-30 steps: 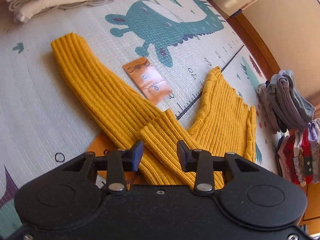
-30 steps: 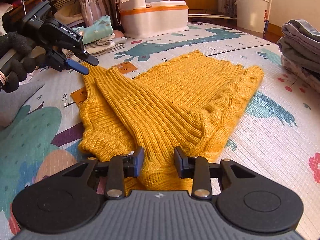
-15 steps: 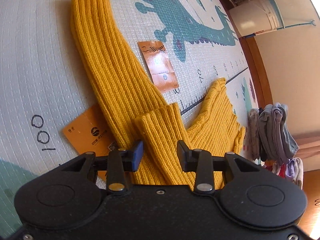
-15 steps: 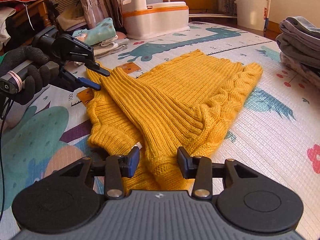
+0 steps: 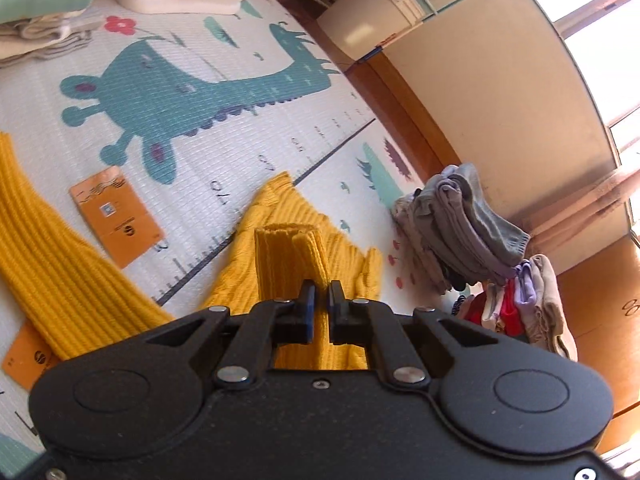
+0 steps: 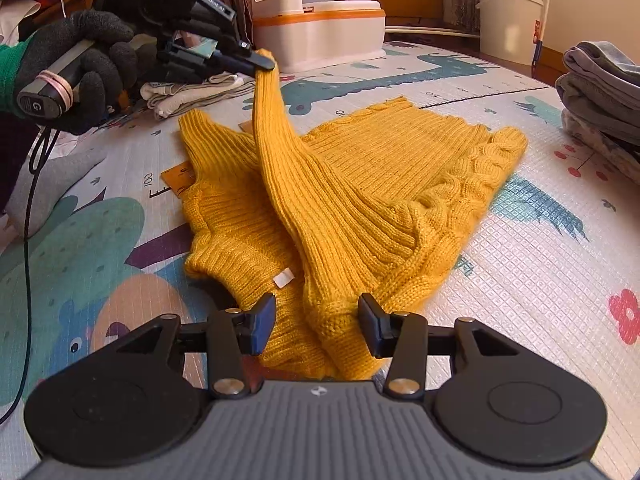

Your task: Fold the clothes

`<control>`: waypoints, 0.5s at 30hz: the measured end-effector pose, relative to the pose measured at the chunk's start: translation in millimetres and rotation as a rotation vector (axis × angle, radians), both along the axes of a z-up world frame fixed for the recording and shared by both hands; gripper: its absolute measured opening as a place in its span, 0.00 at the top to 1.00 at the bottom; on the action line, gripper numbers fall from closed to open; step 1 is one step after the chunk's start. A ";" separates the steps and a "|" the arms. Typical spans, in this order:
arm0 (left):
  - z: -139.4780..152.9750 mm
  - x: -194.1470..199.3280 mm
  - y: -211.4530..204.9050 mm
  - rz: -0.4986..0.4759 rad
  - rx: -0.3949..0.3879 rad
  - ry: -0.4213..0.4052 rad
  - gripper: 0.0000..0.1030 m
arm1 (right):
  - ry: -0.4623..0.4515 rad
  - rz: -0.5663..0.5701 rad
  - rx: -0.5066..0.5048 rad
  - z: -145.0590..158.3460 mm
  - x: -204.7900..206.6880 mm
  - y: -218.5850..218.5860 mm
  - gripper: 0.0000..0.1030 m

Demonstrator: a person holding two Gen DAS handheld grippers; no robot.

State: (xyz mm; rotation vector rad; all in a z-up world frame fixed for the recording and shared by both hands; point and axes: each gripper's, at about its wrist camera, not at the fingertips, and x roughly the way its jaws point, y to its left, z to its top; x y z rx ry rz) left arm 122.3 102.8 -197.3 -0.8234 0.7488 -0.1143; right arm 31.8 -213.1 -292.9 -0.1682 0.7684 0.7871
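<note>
Left wrist view: the left gripper (image 5: pixel 318 300) has its jaws pinched almost together on the ribbed cuff of a sleeve (image 5: pixel 286 258) of the mustard-yellow knit sweater (image 5: pixel 340 256), the cuff standing up just ahead of the fingertips. The other sleeve (image 5: pixel 48 240) lies flat on the dinosaur play mat (image 5: pixel 224 92), with an orange card (image 5: pixel 116 218) between sleeve and body and a second orange card (image 5: pixel 26 354) at its edge. A pile of folded grey garments (image 5: pixel 468 224) sits near the wall. Right wrist view: the right gripper (image 6: pixel 316 322) stands wide open and holds nothing, jaws straddling the near knit edge of the sweater (image 6: pixel 400 184), low over the mat. The left gripper (image 6: pixel 256 62), in a black-gloved hand (image 6: pixel 76 64), holds the sleeve cuff lifted clear of the mat, the sleeve (image 6: pixel 280 148) draping down to the body, which lies spread on the mat. Judgement: sleeve fold in hand. Next move likely calls for carrying the cuff across the body and laying it flat without twist; the open right gripper is placed to pin or take the near edge.
</note>
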 end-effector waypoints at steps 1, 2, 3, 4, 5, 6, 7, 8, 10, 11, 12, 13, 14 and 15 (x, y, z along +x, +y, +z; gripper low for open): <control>0.6 6.3 -5.9 -0.010 -0.003 -0.004 0.97 | 0.003 -0.003 0.002 -0.5 0.1 -0.7 0.55; 1.1 12.5 -11.8 -0.019 -0.005 -0.007 0.97 | 0.005 -0.004 0.003 -0.6 0.2 -1.2 0.55; 1.7 18.8 -17.7 -0.029 -0.008 -0.011 0.97 | 0.008 -0.006 0.005 -0.7 0.4 -1.6 0.55; 2.2 25.0 -23.6 -0.039 -0.011 -0.014 0.97 | 0.013 -0.005 0.009 -0.9 0.5 -1.6 0.54; 2.8 31.3 -29.4 -0.048 -0.013 -0.018 0.97 | 0.017 -0.005 0.013 -1.1 0.7 -1.6 0.54; 3.3 37.5 -35.3 -0.058 -0.016 -0.021 0.97 | 0.022 -0.005 0.016 -1.2 0.9 -1.6 0.53; 3.9 43.8 -41.2 -0.068 -0.019 -0.025 0.97 | 0.023 -0.001 0.017 -1.4 0.6 -1.2 0.52; 4.4 50.1 -47.1 -0.077 -0.022 -0.028 0.97 | 0.024 0.003 0.018 -1.5 0.2 -0.9 0.52; 5.5 62.6 -58.9 -0.096 -0.027 -0.035 0.97 | 0.028 0.006 0.022 -1.7 1.0 -0.5 0.51; 6.1 68.8 -64.8 -0.106 -0.030 -0.039 0.97 | 0.031 0.005 0.026 -1.7 1.2 -1.2 0.51; 6.6 75.1 -70.7 -0.116 -0.032 -0.043 0.97 | 0.038 0.001 0.036 -1.8 1.9 -2.6 0.51; 7.2 81.3 -76.6 -0.125 -0.035 -0.046 0.97 | 0.045 -0.004 0.046 -1.8 2.6 -4.0 0.51; 7.7 87.6 -82.4 -0.135 -0.038 -0.050 0.97 | 0.052 -0.009 0.056 -1.9 3.3 -5.4 0.51; 6.9 93.9 -87.9 -0.142 -0.038 -0.050 0.97 | 0.062 -0.016 0.070 -2.2 4.3 -7.3 0.51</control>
